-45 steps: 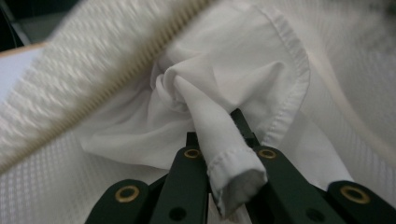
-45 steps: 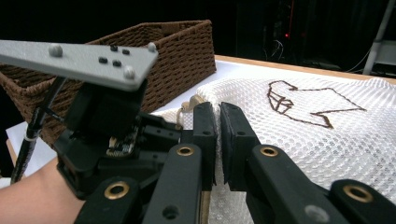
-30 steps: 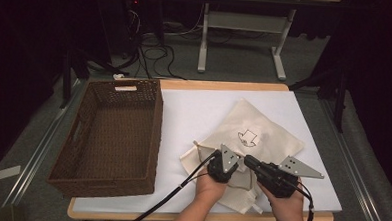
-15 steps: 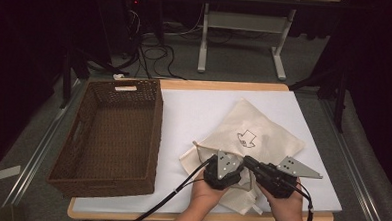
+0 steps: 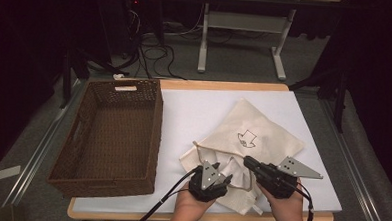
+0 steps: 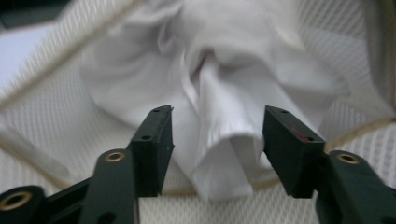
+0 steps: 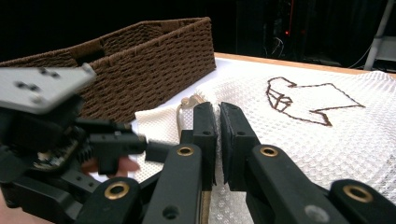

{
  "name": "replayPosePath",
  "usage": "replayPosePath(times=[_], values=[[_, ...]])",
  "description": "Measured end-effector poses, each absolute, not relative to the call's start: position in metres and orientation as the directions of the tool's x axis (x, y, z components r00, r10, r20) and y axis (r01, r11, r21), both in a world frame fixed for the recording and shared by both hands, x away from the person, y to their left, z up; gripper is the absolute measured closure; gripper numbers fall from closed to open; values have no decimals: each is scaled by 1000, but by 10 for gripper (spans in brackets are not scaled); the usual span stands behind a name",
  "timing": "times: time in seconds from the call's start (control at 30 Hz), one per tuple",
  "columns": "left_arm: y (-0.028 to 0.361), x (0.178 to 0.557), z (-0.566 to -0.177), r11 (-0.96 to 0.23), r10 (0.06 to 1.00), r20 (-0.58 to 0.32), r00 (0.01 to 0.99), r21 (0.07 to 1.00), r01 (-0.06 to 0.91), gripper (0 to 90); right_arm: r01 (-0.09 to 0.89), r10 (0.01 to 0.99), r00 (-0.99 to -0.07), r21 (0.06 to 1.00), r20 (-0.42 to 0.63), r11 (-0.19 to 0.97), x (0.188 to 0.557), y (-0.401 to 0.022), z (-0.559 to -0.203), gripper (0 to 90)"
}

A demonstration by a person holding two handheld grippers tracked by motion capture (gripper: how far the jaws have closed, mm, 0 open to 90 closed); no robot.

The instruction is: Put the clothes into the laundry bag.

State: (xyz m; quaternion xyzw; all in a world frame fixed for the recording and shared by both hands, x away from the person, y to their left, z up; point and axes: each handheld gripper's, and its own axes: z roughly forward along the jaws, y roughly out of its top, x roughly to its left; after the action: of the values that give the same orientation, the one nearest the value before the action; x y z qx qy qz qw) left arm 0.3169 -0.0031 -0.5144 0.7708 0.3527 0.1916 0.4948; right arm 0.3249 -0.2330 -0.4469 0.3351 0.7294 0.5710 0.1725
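White cloth point(image 6: 219, 140) between parted left gripper point(image 6: 217, 140) fingers point(image 6: 156, 140)

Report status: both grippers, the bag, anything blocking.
Left gripper open, jaws just closing around white cloth, pads not pressing. Right gripper shut on bag edge. Basket off left; nothing blocking.

Table point(image 5: 184, 107): wicker basket point(image 5: 110, 134), cloth bag point(image 5: 255, 138).

One woven basket point(image 5: 108, 131), one cream drawstring bag point(image 5: 255, 138), one white cloth point(image 6: 224, 107), two tongs.
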Motion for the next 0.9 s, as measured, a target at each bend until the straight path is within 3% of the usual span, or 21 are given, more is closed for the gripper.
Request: replayPosePath(times=[0.07, 0.13, 0.43, 0.6, 0.7, 0.8, 0.9], values=[[-6, 317, -517, -296, 740, -27, 672, 884, 362, 754, 293, 685, -716, 948, 133, 123, 324, -233, -447, 861], [-9, 319, -517, -300, 752, -17, 659, 881, 366, 883, 292, 685, -716, 948, 132, 123, 324, -233, -447, 860], [-14, 367, -510, -198, 858, -17, 514, 911, 362, 890, 300, 686, -715, 946, 137, 125, 324, -231, -449, 860], [-14, 382, -519, -212, 882, -6, 470, 888, 409, 869, 306, 681, -719, 943, 137, 133, 325, -231, -451, 861], [-13, 382, -518, -214, 869, -22, 494, 884, 416, 760, 311, 679, -720, 942, 145, 129, 326, -231, -453, 861], [-7, 376, -518, -217, 853, -41, 521, 880, 424, 586, 315, 681, -717, 940, 146, 131, 324, -231, -453, 861], [0, 367, -517, -196, 845, -61, 531, 889, 414, 489, 314, 681, -718, 940, 143, 133, 324, -231, -453, 861]])
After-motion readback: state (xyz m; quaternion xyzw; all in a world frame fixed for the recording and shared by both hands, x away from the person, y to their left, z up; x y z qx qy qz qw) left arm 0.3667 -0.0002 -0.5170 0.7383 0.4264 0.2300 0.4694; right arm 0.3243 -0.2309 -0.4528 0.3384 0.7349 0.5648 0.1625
